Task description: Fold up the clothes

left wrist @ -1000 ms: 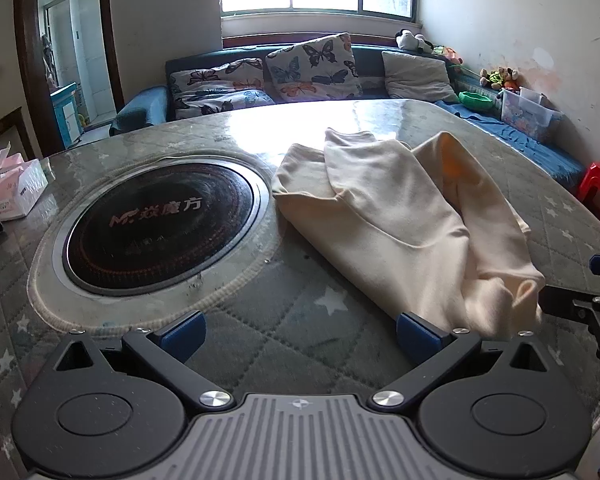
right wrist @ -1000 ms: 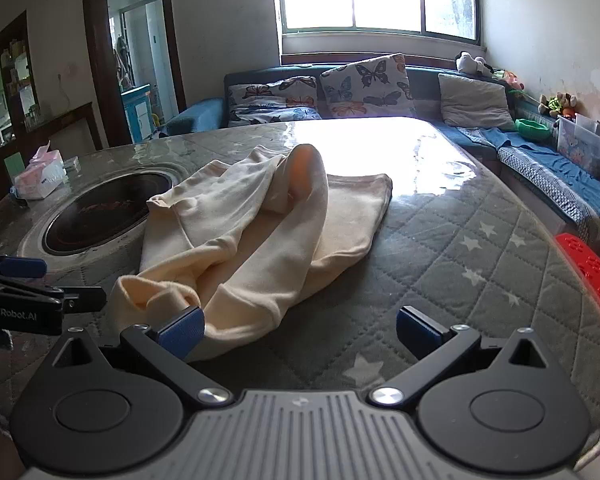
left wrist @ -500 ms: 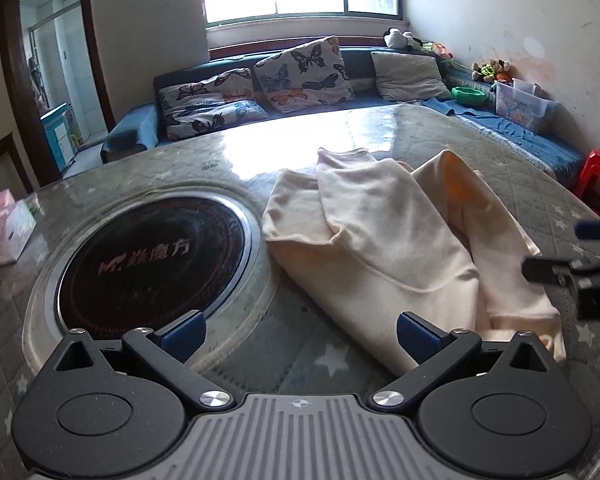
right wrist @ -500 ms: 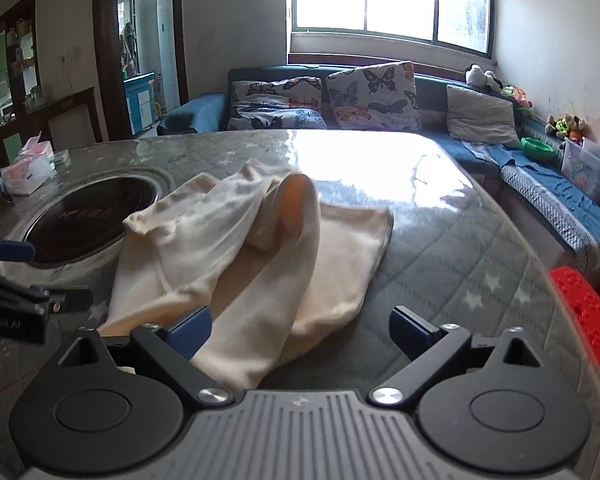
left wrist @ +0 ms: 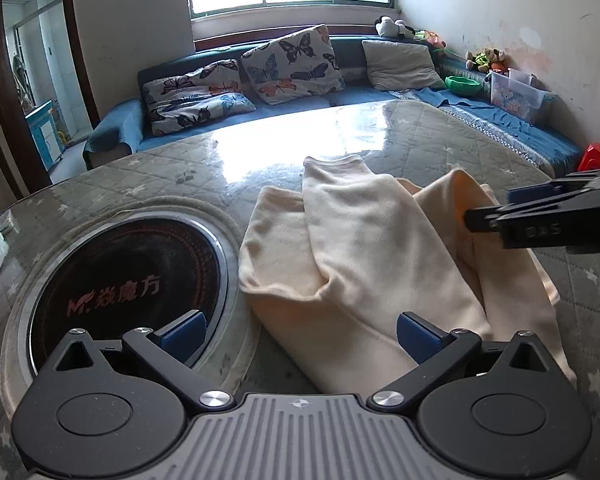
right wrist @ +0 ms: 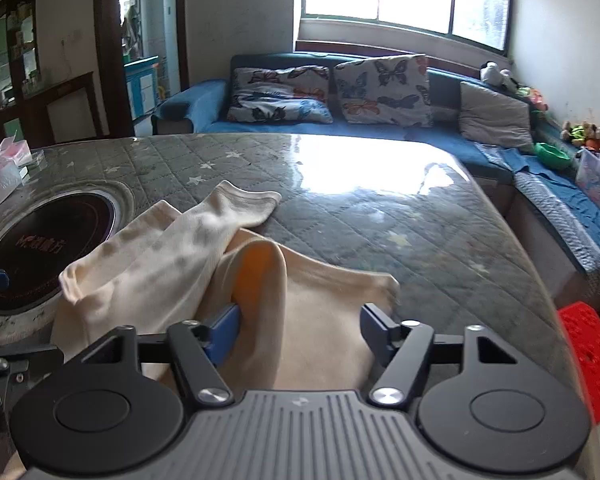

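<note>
A cream garment (left wrist: 364, 256) lies crumpled on the quilted table, a sleeve folded over its body; it also shows in the right wrist view (right wrist: 172, 264). My left gripper (left wrist: 300, 332) is open, its jaws wide apart at the garment's near left edge, holding nothing. My right gripper (right wrist: 300, 328) is open, its jaws either side of a raised fold of the garment (right wrist: 268, 280). The right gripper's fingers (left wrist: 540, 212) show from the side in the left wrist view, over the garment's right part.
A round black hotplate (left wrist: 128, 284) is set into the table (left wrist: 420, 140) left of the garment. Tissue packs (right wrist: 4, 172) lie at the table's far left. A blue sofa with butterfly cushions (left wrist: 288, 68) runs behind. A red stool (right wrist: 592, 356) stands at the right.
Both grippers have moved forward over the garment. The right gripper now straddles the raised fold; the left sits closer to the garment's left edge.
</note>
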Tool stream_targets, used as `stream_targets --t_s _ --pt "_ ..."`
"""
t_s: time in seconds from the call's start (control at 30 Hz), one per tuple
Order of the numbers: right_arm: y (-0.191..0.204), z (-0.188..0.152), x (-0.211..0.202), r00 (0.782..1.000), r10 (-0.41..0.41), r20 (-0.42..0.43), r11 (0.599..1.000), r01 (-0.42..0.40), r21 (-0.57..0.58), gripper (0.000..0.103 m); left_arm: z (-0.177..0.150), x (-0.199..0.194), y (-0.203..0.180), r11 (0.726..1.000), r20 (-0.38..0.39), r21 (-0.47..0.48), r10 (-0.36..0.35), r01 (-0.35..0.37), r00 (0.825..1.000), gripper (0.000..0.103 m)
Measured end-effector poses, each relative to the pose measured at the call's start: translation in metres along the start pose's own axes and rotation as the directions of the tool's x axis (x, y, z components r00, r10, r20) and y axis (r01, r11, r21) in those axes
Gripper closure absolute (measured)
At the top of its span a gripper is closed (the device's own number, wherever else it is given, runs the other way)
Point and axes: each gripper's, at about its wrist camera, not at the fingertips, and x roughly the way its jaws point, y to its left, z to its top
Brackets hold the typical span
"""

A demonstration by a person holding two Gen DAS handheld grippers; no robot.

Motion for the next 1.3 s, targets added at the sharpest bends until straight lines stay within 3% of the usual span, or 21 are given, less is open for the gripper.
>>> stream_targets --t_s 0.17,0.23,0.3,0.6,0.73,0.93,1.1,1.17,1.27,1.3 --pt "0.002 0.008 0.032 0.998 0.046 -0.029 0.999 -0.047 -0.006 0.058 0.018 0.01 -0.004 1.0 0.003 0.002 -0.015 0.015 1.0 0.0" --pt "-0.001 0.011 0.04 0.997 0.072 -0.033 0.997 -0.072 0.002 0.071 0.026 0.017 -0.007 1.0 0.006 0.005 -0.004 0.004 1.0 0.0" --pt "-0.006 0.012 0.043 0.995 0.099 -0.028 0.995 -0.099 0.021 0.09 0.037 0.024 -0.01 1.0 0.015 0.001 -0.005 0.005 1.0 0.0" --pt "-0.016 0.005 0.023 0.995 0.1 0.029 0.994 -0.101 0.033 0.096 0.089 0.067 -0.036 0.999 0.06 -0.005 -0.043 0.044 0.997 0.001" --pt "-0.021 0.002 0.02 0.995 0.097 0.03 0.994 -0.098 0.041 0.097 0.1 0.096 -0.052 0.998 0.027 0.033 -0.049 0.048 0.998 0.008" --pt "-0.019 0.002 0.028 0.994 0.107 0.017 0.994 -0.107 0.01 0.093 0.095 0.123 -0.056 0.997 -0.055 0.056 -0.055 0.058 0.997 0.047" --pt "-0.017 0.003 0.035 0.993 0.116 0.004 0.993 -0.116 -0.021 0.087 0.092 0.119 -0.046 0.994 -0.055 0.044 -0.097 0.1 0.994 0.079" --pt "-0.016 0.002 0.036 0.993 0.121 0.008 0.993 -0.121 -0.016 0.088 0.092 0.115 -0.043 0.993 -0.049 0.044 -0.104 0.106 0.993 0.083" --pt "-0.016 0.001 0.036 0.991 0.129 0.018 0.992 -0.129 0.002 0.098 0.092 0.106 -0.037 0.993 -0.031 0.035 -0.115 0.116 0.993 0.083" --pt "-0.016 0.0 0.036 0.991 0.132 0.022 0.991 -0.132 0.008 0.099 0.092 0.103 -0.035 0.992 -0.024 0.034 -0.119 0.119 0.993 0.089"
